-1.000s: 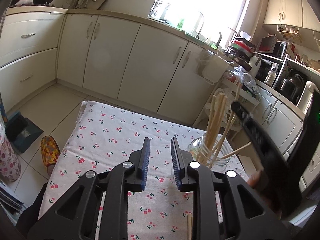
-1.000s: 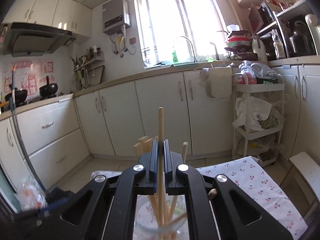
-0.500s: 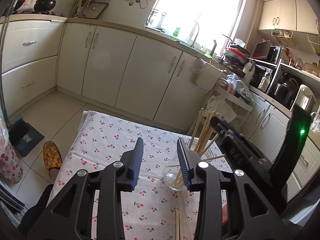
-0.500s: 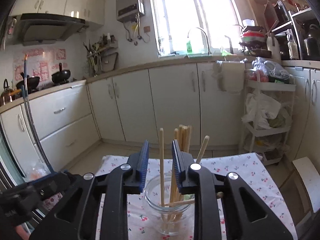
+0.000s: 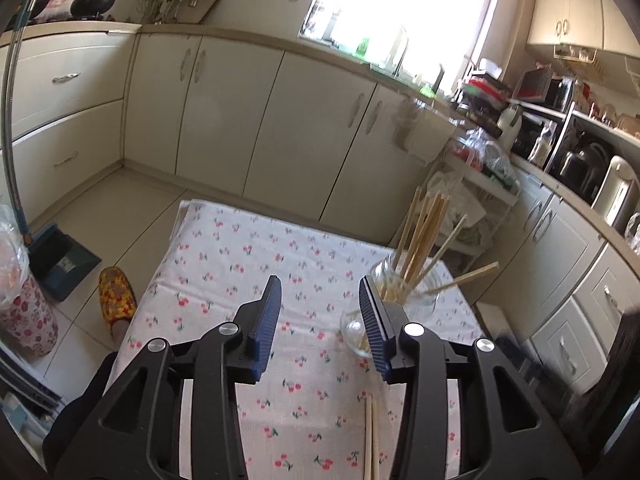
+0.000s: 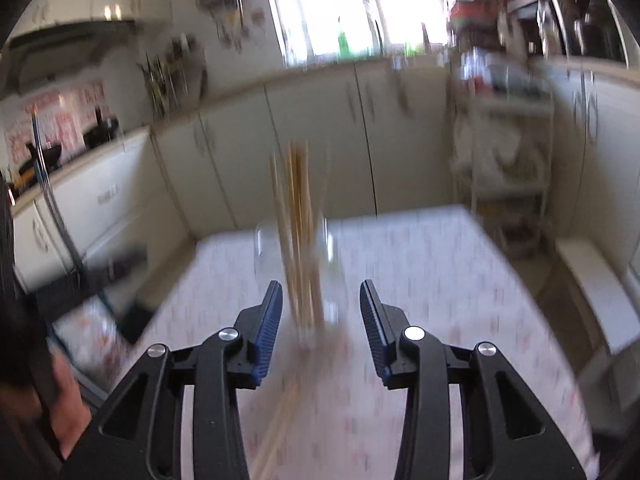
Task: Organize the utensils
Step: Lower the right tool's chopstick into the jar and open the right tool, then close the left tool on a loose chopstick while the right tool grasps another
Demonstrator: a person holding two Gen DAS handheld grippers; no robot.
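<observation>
While both tools hover over the cherry-print tablecloth (image 5: 224, 264):
Left gripper (image 5: 320, 312): wide, holding nothing.
Right gripper (image 6: 320, 312): wide, holding nothing.
Loose chopsticks (image 5: 371, 436): flat on cloth, nearest.
Glass jar (image 5: 404, 292): farther, chopstick bundle (image 5: 424, 232) standing inside.

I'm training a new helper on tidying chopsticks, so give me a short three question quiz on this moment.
1. True or false: the left tongs are shut on a chopstick.
2. Where do the loose chopsticks lie? A) in the glass jar B) flat on the cherry tablecloth C) on the floor
3. Fill in: the right tongs are ____.

Key: 1 false, they are open and empty; 2 B; 3 open.
</observation>
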